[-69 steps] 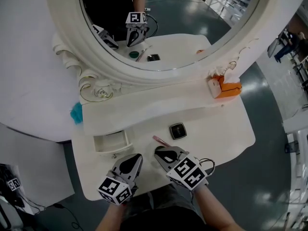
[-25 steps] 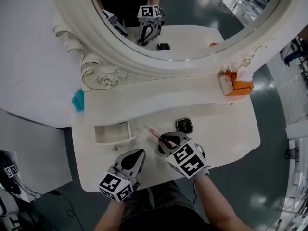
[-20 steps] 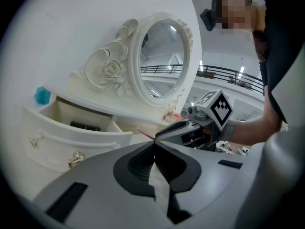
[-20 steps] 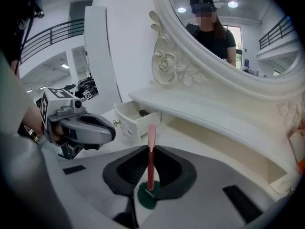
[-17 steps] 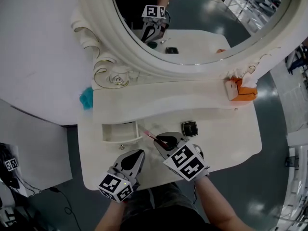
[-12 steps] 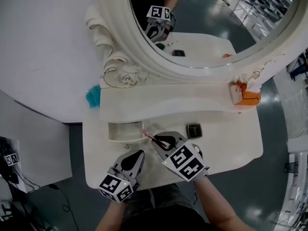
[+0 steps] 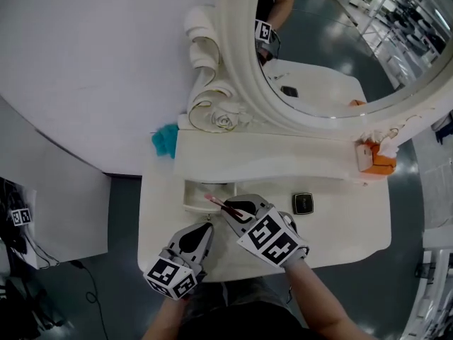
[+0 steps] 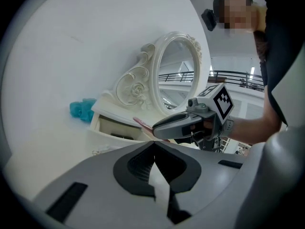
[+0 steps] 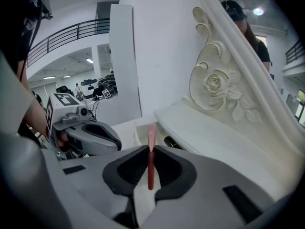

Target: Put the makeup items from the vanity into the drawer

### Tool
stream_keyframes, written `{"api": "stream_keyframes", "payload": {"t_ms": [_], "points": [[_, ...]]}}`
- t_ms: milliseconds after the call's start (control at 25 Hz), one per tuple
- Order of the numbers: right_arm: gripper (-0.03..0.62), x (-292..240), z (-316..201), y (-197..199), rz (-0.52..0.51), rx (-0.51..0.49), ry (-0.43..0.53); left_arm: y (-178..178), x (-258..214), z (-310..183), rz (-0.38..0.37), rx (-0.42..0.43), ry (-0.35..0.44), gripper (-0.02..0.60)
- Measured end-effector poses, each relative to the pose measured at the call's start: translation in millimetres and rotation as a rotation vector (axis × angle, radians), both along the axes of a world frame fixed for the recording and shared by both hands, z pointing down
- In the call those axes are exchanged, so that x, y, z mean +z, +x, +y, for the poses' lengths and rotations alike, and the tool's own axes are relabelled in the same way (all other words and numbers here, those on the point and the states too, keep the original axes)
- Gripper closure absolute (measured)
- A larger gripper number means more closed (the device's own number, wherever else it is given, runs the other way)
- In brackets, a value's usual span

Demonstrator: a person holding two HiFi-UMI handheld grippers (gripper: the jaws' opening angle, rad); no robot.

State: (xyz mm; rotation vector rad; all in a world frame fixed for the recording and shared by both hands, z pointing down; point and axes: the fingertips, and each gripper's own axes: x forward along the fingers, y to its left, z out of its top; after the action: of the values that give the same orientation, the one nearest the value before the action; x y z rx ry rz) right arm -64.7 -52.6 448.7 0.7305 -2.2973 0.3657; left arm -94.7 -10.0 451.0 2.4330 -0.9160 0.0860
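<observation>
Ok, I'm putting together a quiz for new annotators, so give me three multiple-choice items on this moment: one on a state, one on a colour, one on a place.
1. The drawer is:
A) open
B) shut
C) pulled right out and lying on the floor

2. The stick pinched by the right gripper is:
A) green
B) pink and red
C) blue

3. The black compact lies:
A) inside the drawer
B) on the vanity top, right of the right gripper in the head view
C) on the floor

Answers:
1 A: the head view looks down into its hollow inside.
2 B: the right gripper view shows a red shaft with a pink tip between the shut jaws.
3 B: it sits on the bare white top, apart from the drawer.
</observation>
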Motion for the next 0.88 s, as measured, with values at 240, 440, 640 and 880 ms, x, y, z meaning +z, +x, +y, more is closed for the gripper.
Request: {"api": "stream_keyframes", "payload": {"t_ms": [240,440,640,880], "points": [[0.539,4.4,-12.1,-24.6,0.069,-0.085,0.023,-25.9,-1.5,-8.6,0.002,-0.058,0.005,0.568],[0.539,9.1,-20.0,-34.9,0.113,-0.129,0.019,-41.8,-3.6,-17.5,0.001,-0.110,0.016,0.568],[0.539,16.5,-24.7,-37.7,0.145,-0.140,-0.003,-48.9,-3.7,-23.6,0.006,-0.129,0.016,0.568],[0.539,21.9,-28.9,-36.6,0.149,-0.132,-0.028,-51.3,-1.6,-27.1,0.008,-0.139,0.008,0.568]]}}
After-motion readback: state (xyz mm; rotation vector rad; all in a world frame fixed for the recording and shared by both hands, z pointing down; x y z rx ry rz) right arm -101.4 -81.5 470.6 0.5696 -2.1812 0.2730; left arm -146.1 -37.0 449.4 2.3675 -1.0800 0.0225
